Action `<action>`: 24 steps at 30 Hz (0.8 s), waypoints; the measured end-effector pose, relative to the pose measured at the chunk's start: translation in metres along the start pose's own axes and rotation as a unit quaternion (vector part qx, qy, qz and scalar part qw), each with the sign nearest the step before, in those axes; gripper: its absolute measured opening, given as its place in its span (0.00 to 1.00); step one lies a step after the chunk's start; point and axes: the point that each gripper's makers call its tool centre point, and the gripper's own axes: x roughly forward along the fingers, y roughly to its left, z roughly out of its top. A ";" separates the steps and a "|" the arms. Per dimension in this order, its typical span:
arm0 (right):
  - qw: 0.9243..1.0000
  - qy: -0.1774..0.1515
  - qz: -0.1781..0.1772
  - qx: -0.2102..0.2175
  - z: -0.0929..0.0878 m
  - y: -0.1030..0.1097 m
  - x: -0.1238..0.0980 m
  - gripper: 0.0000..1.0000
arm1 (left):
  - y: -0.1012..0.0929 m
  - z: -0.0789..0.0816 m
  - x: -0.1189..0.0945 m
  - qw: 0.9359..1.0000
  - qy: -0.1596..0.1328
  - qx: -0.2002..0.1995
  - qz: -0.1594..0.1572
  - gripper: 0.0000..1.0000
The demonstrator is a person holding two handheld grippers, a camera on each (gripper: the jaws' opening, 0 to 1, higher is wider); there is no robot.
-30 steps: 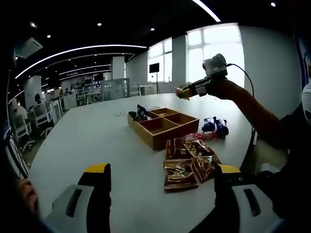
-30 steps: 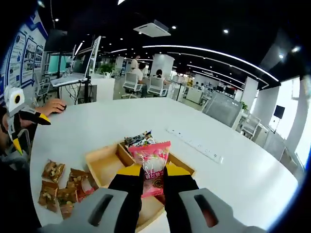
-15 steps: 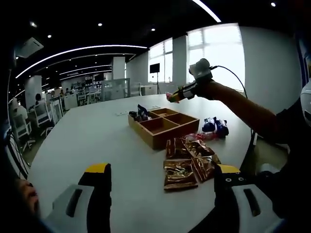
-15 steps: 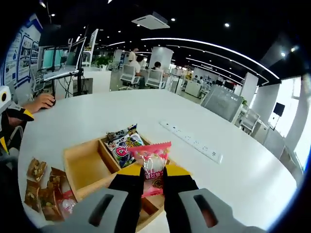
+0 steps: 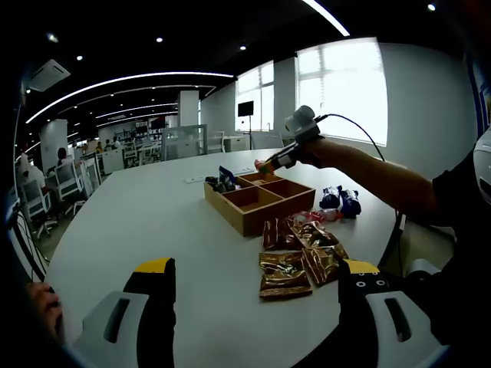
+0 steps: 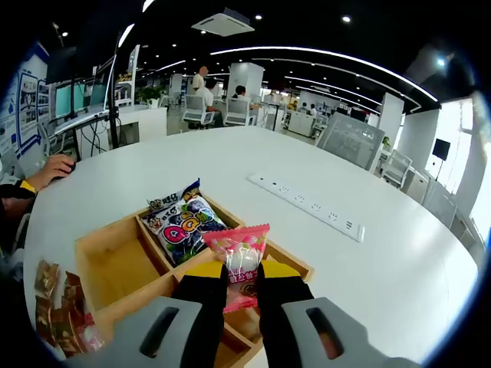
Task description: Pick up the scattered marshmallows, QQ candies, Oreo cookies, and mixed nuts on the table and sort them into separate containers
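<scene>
A pink marshmallow packet [image 6: 238,265] stands upright, pinched in the right hand-held gripper [image 6: 239,285] above the wooden divided tray [image 6: 107,264]. QQ candy packets [image 6: 182,223] lie in one far compartment. Brown nut packets [image 5: 295,254] and dark blue Oreo packs [image 5: 339,199] lie scattered on the white bench [image 5: 153,222] beside the tray.

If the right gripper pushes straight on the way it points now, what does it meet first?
Probably the wooden tray: the right gripper, shut on the pink candy packet, points at the tray's far corner compartment, beside the one holding the QQ candy bags. Depth is unclear, so it might pass over the rim onto the table.
</scene>
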 end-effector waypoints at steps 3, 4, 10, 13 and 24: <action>1.000 0.009 -0.002 -0.008 -0.005 0.001 0.006 0.12 | -0.001 0.000 -0.001 1.000 0.000 -0.001 0.000 0.91; 1.000 0.009 -0.003 -0.015 -0.006 0.001 0.008 0.12 | -0.001 0.000 -0.001 1.000 0.000 0.000 0.000 0.91; 1.000 0.011 0.002 -0.023 -0.009 0.004 0.010 0.12 | 0.000 -0.001 -0.002 1.000 -0.003 0.001 0.001 0.91; 1.000 0.014 0.004 -0.024 -0.011 0.006 0.011 0.13 | 0.000 -0.001 -0.002 1.000 -0.002 0.000 0.002 0.91; 0.999 0.022 -0.007 -0.026 -0.012 0.001 0.011 0.14 | -0.002 0.000 -0.002 1.000 -0.004 -0.001 0.002 0.91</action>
